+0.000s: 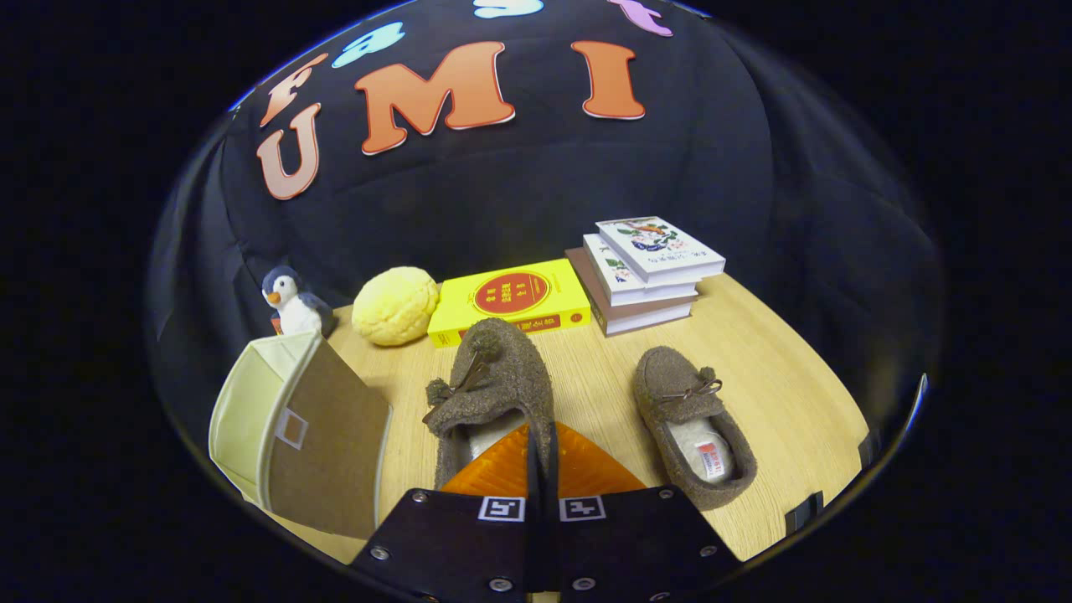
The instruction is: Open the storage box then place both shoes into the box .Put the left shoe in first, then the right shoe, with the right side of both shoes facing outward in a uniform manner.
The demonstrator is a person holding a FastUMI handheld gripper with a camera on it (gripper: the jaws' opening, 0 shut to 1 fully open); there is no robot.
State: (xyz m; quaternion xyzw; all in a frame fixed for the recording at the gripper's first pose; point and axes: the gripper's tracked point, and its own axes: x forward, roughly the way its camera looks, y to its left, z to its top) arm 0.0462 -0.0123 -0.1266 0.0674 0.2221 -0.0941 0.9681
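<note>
Two shoes on table [779, 368]: storage box [293, 431] far left, flap hanging open; left shoe [490, 385] clamped at its rim between gripper [540, 456] fingers, which are closed together; right shoe [691, 423] lies beside, apart, untouched.

— What's behind your table [779, 352]?
— Black cloth wall [519, 193], creased, curving round you on both sides.
— And the tabletop?
— Pale wood grain, evenly lit from above, meeting the cloth at its far edge.
</note>
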